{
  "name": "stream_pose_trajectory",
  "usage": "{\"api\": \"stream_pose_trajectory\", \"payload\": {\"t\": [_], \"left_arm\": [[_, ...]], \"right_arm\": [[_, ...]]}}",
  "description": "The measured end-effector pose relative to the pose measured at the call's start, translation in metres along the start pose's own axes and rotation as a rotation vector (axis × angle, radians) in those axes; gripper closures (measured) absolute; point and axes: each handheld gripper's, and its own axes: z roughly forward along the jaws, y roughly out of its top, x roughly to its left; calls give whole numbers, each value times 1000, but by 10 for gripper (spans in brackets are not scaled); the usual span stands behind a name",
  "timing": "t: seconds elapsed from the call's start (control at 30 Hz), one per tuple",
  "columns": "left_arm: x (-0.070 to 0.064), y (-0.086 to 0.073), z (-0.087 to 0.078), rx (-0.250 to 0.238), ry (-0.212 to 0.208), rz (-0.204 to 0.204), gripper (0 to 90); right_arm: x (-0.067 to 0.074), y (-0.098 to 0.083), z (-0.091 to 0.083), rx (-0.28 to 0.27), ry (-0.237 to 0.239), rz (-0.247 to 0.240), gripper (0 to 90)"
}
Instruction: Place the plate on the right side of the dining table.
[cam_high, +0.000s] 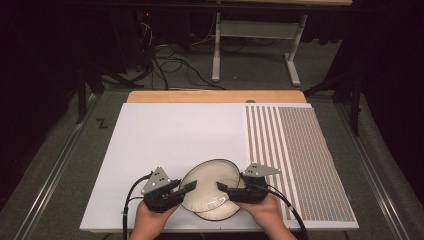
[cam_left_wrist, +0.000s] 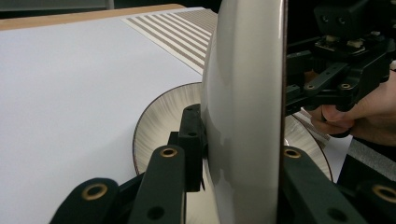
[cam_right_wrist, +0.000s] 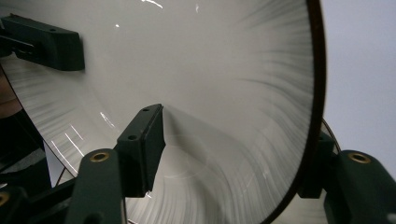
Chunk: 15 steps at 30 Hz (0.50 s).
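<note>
A dim room with dark curtains, loose cables on the grey floor and a pale frame stand lies beyond the worktop (cam_high: 175, 135), which carries a white sheet and, to the right of the plates, a striped mat (cam_high: 295, 160).

At the near edge of the worktop, 2 plates sit together. The lower plate (cam_left_wrist: 159, 116) lies flat on the white sheet, its brown rim and streaked cream face plain to see. The upper plate (cam_high: 210, 182) is raised off it and tilted, its near edge over the lower plate.

The left gripper (cam_high: 187, 187) has its jaws closed on the upper plate's left rim, 1 jaw on each face. The right gripper (cam_high: 222, 187) clamps the opposite rim the same way; in the right gripper view 1 jaw presses the glazed face and the other sits behind the dark rim.

I judge the step in hand to be lifting the upper plate off the lower plate with both grippers. The next move calls for both hands to rise together and level, keeping an even squeeze, since the glaze looks slick and the plate could pivot or slip between 2 narrow holds. It also needs to clear the lower plate's rim before travelling sideways.
</note>
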Motion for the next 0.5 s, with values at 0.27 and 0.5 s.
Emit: {"api": "stream_pose_trajectory", "payload": {"t": [0.27,0.5], "left_arm": [[-2,0,0,21,13,20,732],[-2,-2,1,31,36,8,716]], "right_arm": [[-1,-2,1,4,14,6,473],[-6,-1,-6,-16,31,18,589]]}}
